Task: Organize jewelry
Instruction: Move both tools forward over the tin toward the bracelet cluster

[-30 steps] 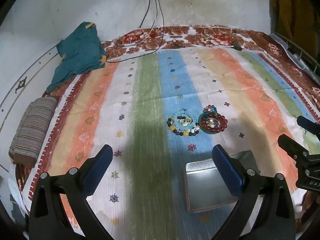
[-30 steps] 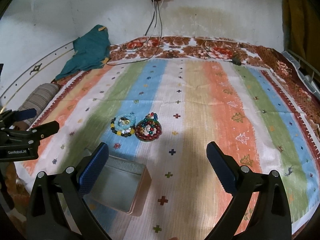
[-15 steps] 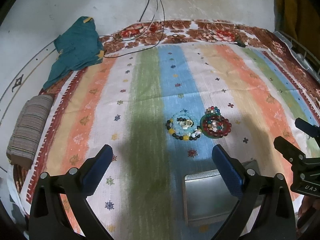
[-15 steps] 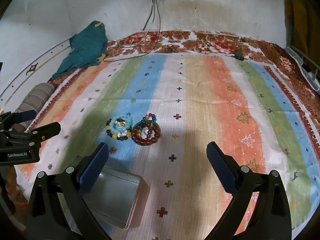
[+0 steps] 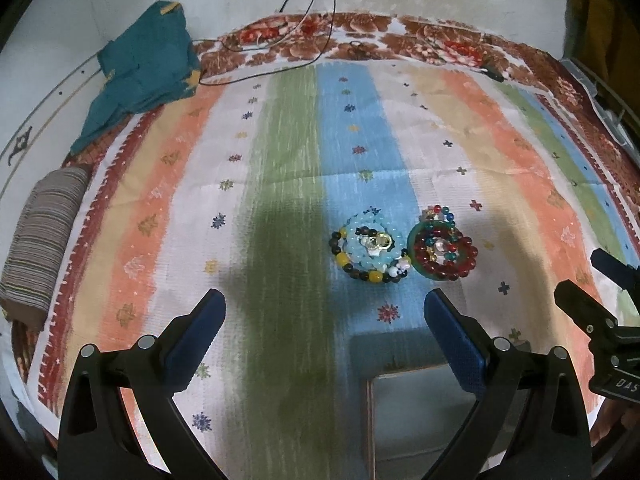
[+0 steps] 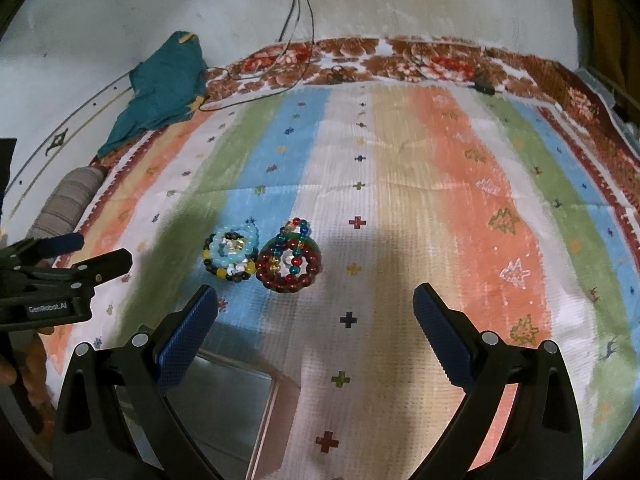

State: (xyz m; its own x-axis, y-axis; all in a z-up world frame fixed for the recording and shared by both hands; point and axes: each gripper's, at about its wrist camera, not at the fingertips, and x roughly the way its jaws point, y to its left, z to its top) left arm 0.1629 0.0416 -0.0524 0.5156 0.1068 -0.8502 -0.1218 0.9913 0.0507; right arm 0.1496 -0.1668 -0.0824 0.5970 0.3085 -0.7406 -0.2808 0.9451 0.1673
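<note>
Two heaps of beaded bracelets lie side by side on a striped bed cover. The pale blue and dark bead heap [image 5: 370,250] [image 6: 232,254] is on the left, the dark red bead heap [image 5: 442,250] [image 6: 289,264] on the right. A shallow metal tray [image 5: 420,416] [image 6: 224,404] sits nearer than both. My left gripper [image 5: 324,330] is open, short of the blue heap, its right finger over the tray's far edge. My right gripper [image 6: 316,320] is open, just short and right of the red heap. Neither holds anything.
A teal cloth [image 5: 144,68] lies at the far left corner, a rolled striped cloth [image 5: 40,240] at the left edge. Black cables [image 5: 280,36] trail across the floral border from the wall. The striped cover [image 6: 440,200] stretches wide to the right of the beads.
Both grippers have moved forward toward the bead heaps, which now sit lower and larger in view. The tray has slid to the bottom of both views. Both stay open.
</note>
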